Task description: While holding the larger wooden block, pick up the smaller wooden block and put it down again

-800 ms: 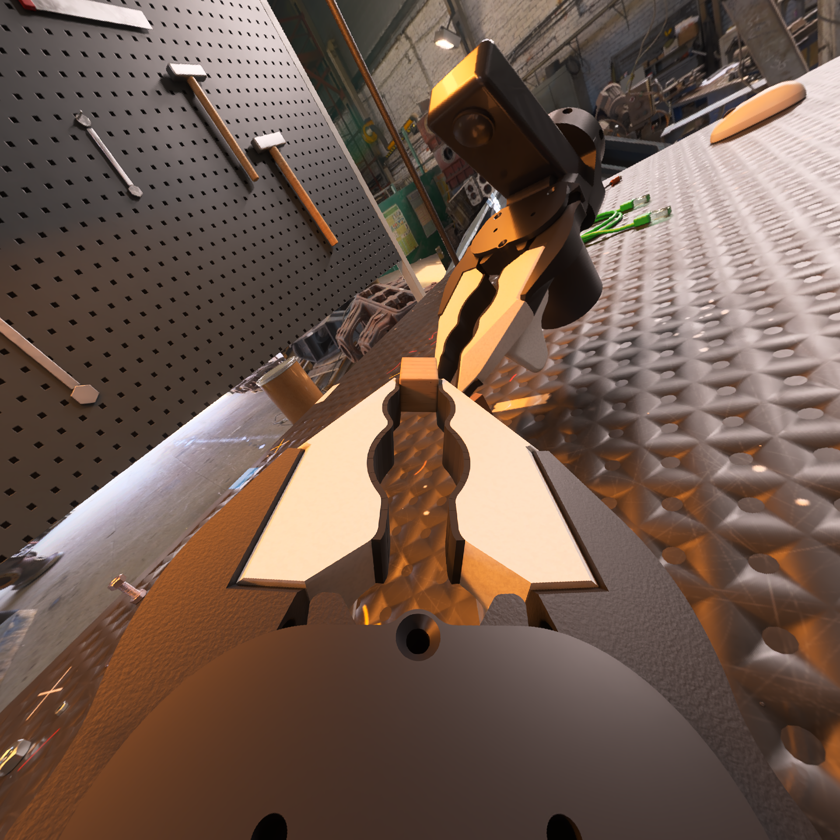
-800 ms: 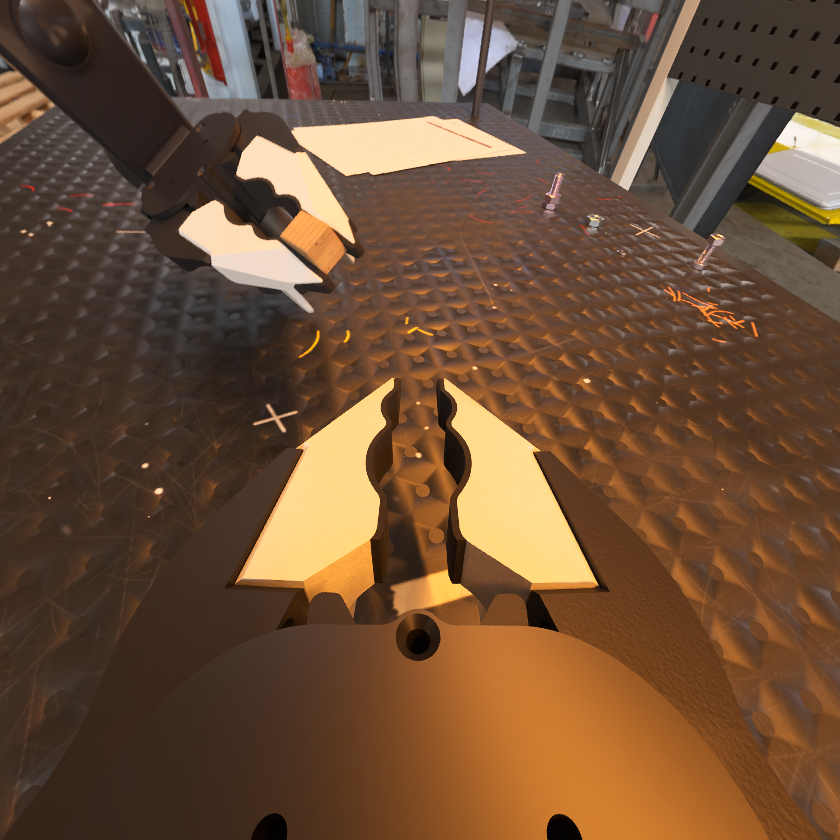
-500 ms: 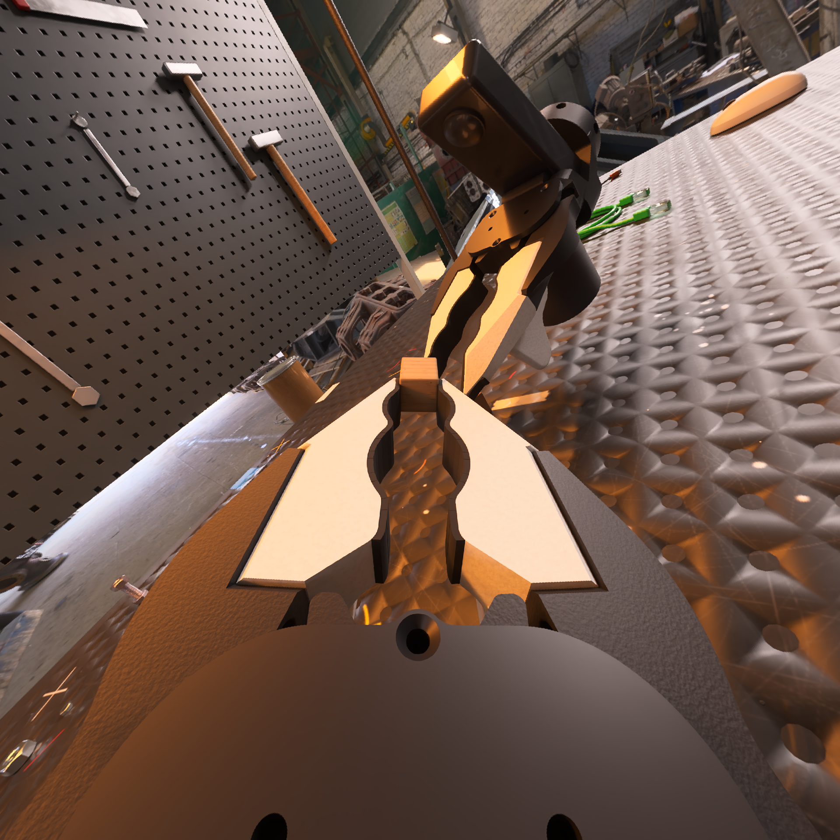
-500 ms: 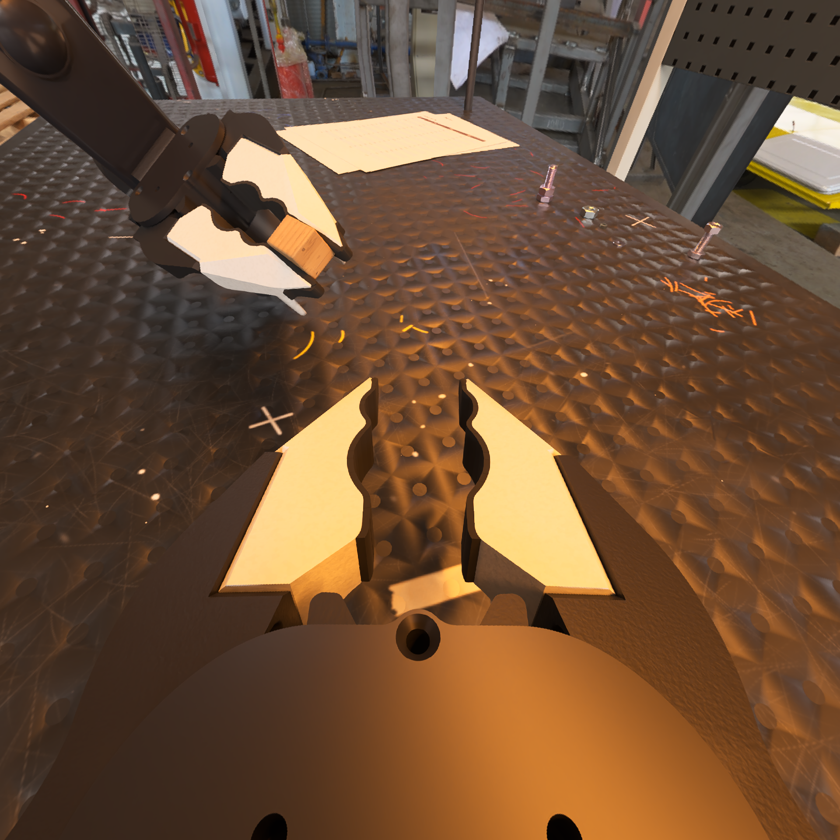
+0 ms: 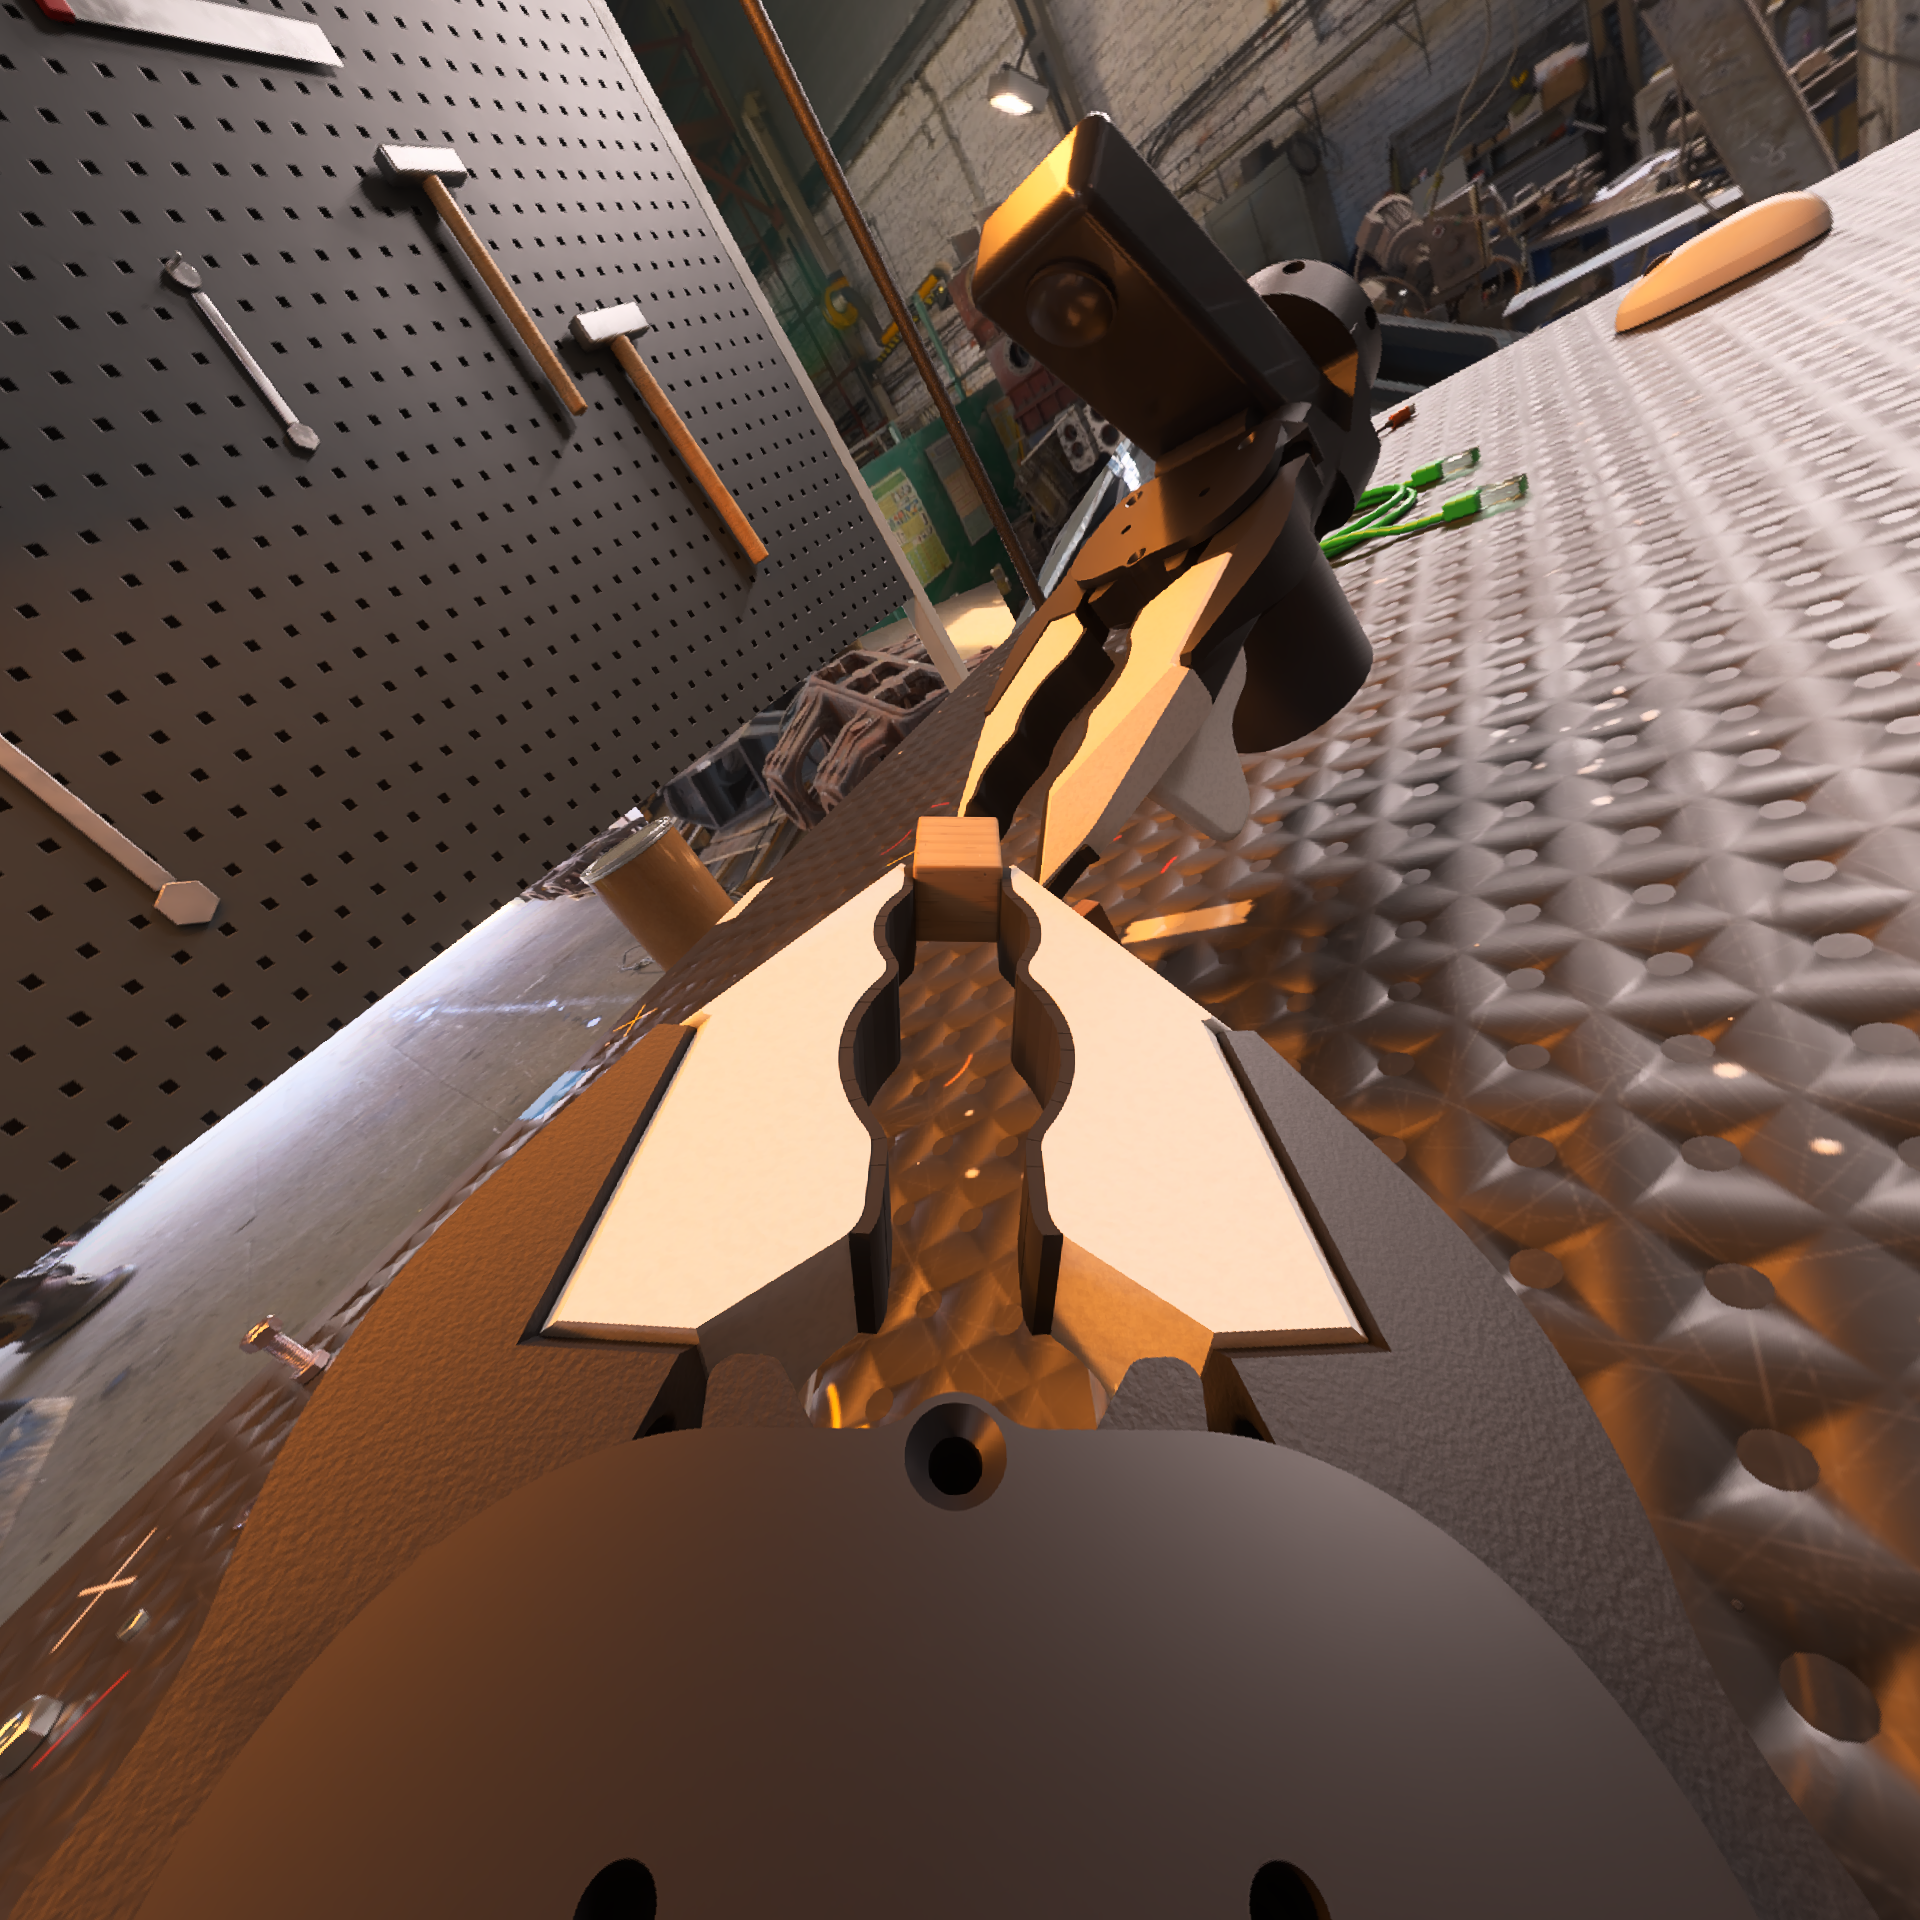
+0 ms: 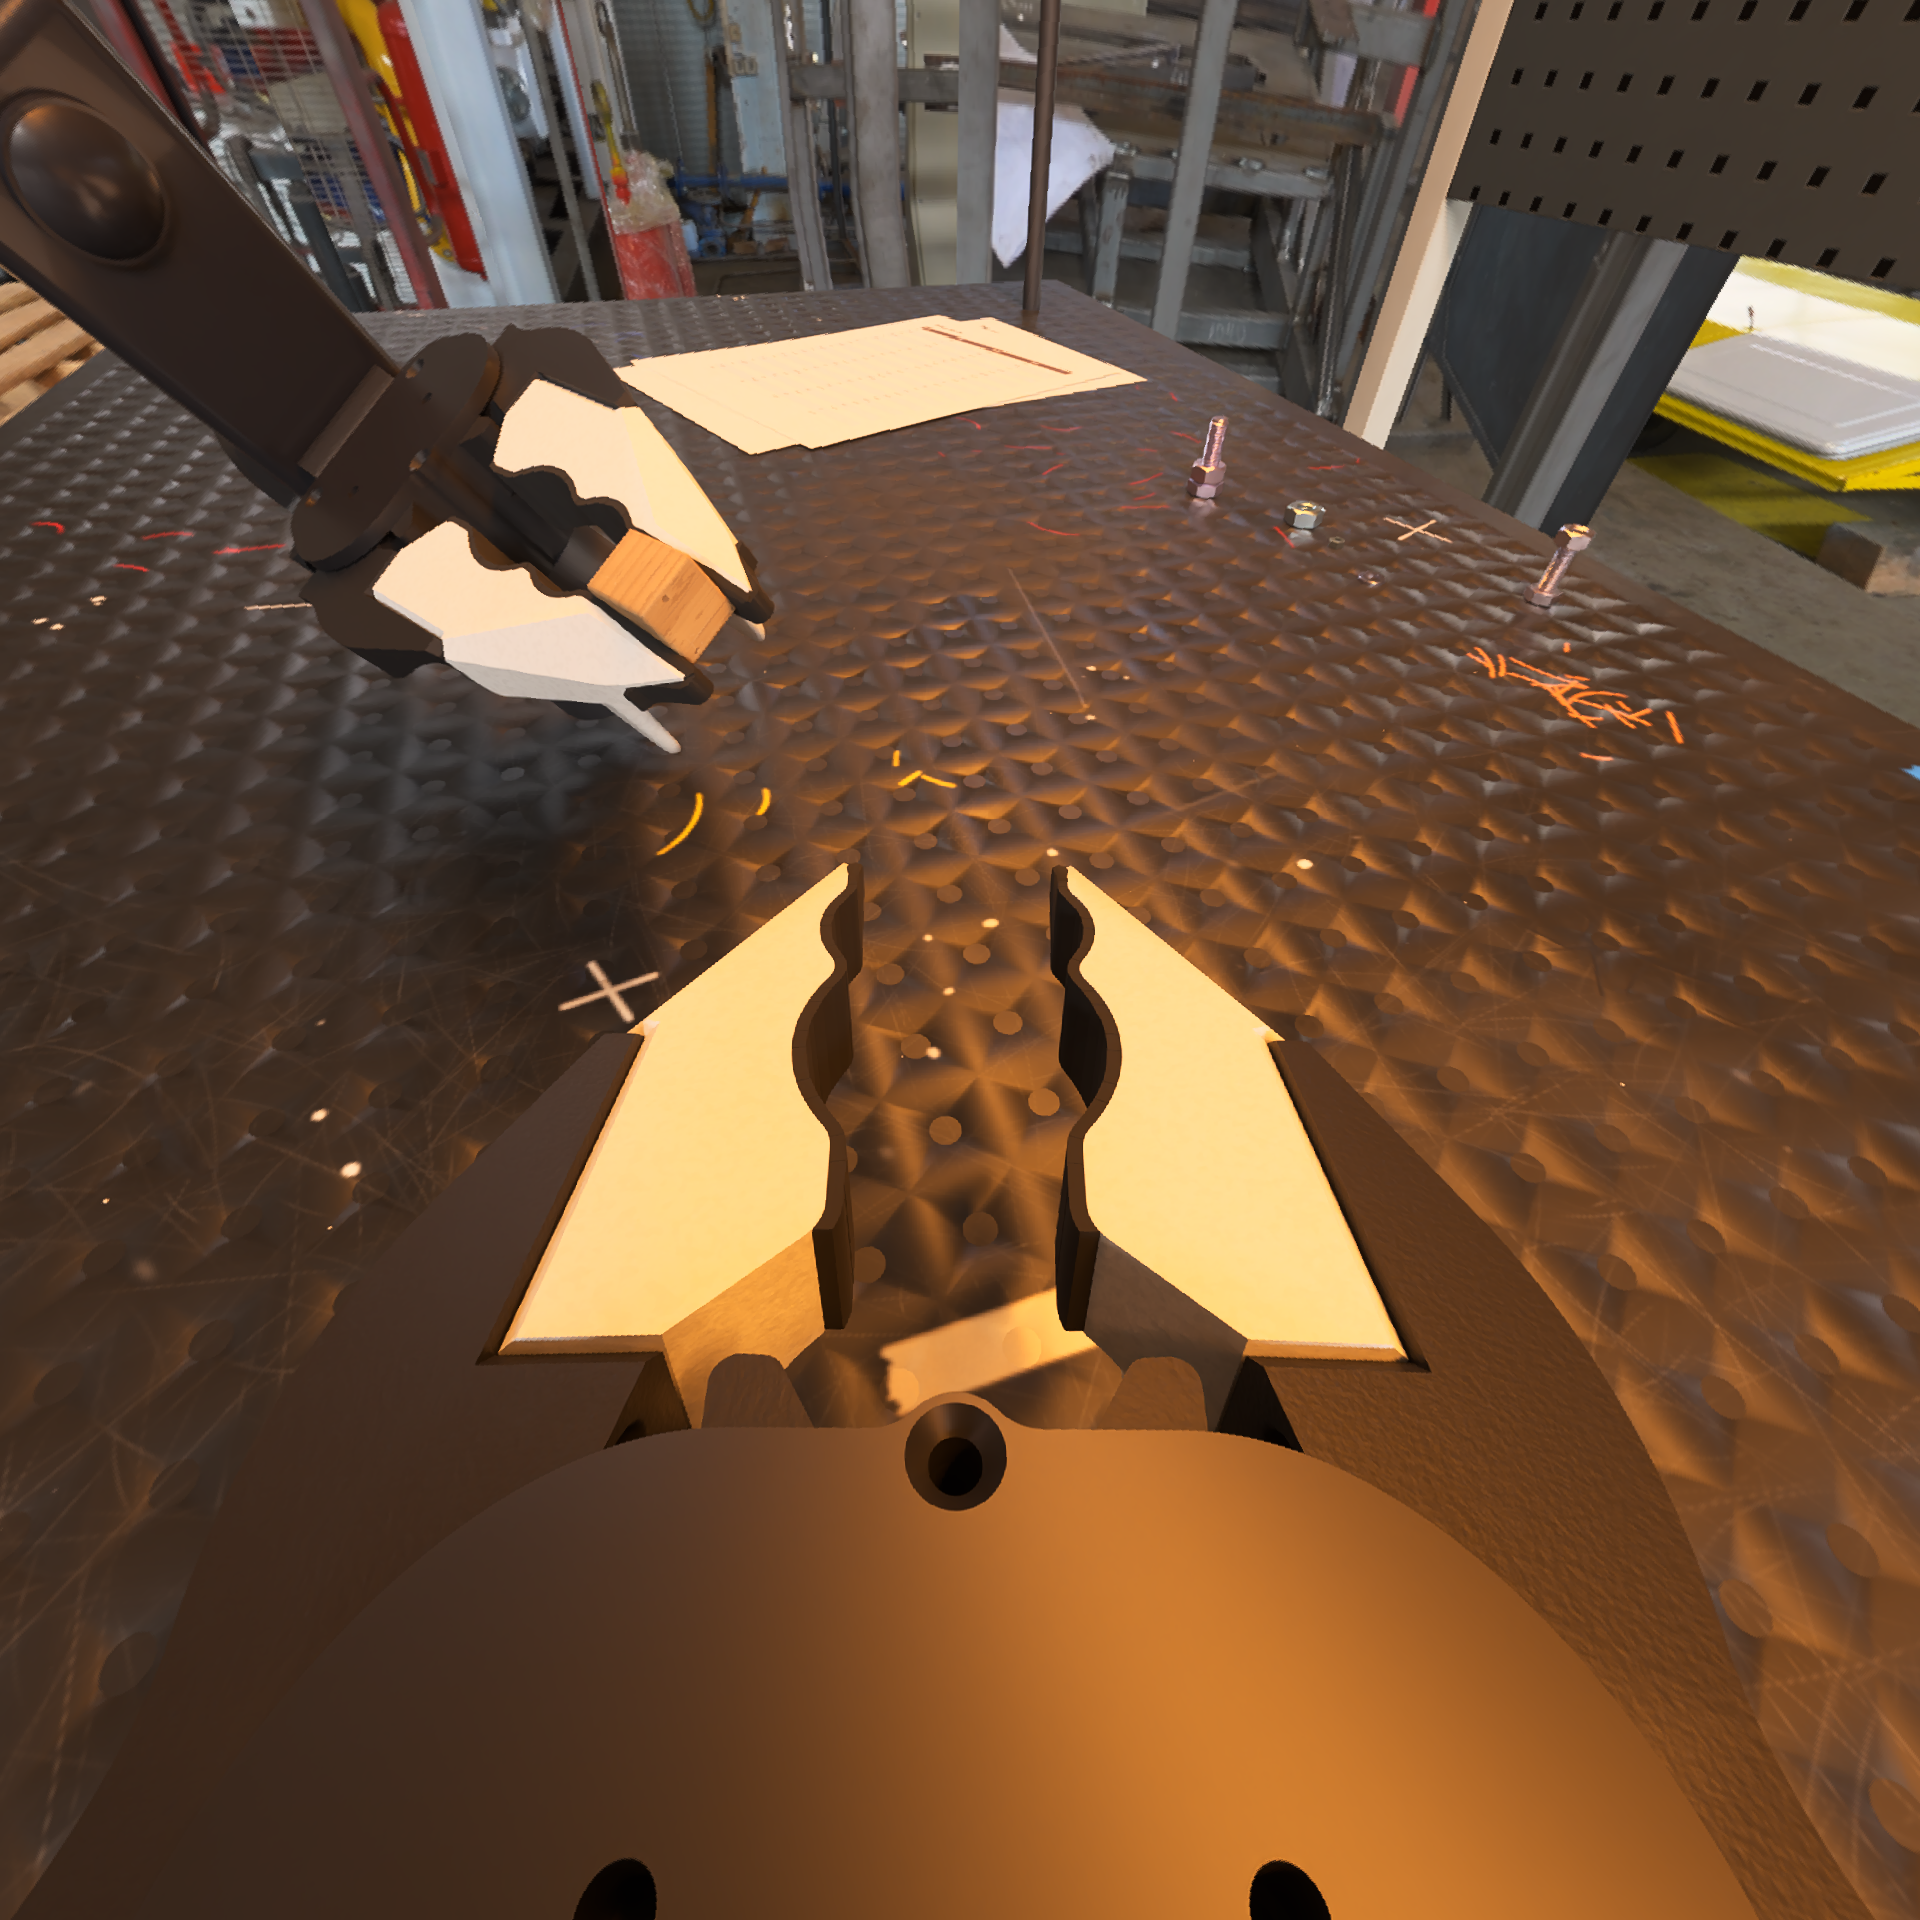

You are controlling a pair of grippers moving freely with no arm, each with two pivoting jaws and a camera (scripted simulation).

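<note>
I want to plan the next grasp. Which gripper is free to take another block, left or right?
Right. The right gripper has open fingers with nothing between them, over the table. The left gripper is shut on a wooden block.

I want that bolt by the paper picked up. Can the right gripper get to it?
Probably yes. The right gripper is open and empty, and only bare table lies between it and the bolt. The left gripper, holding the wooden block, is off to one side.
</note>
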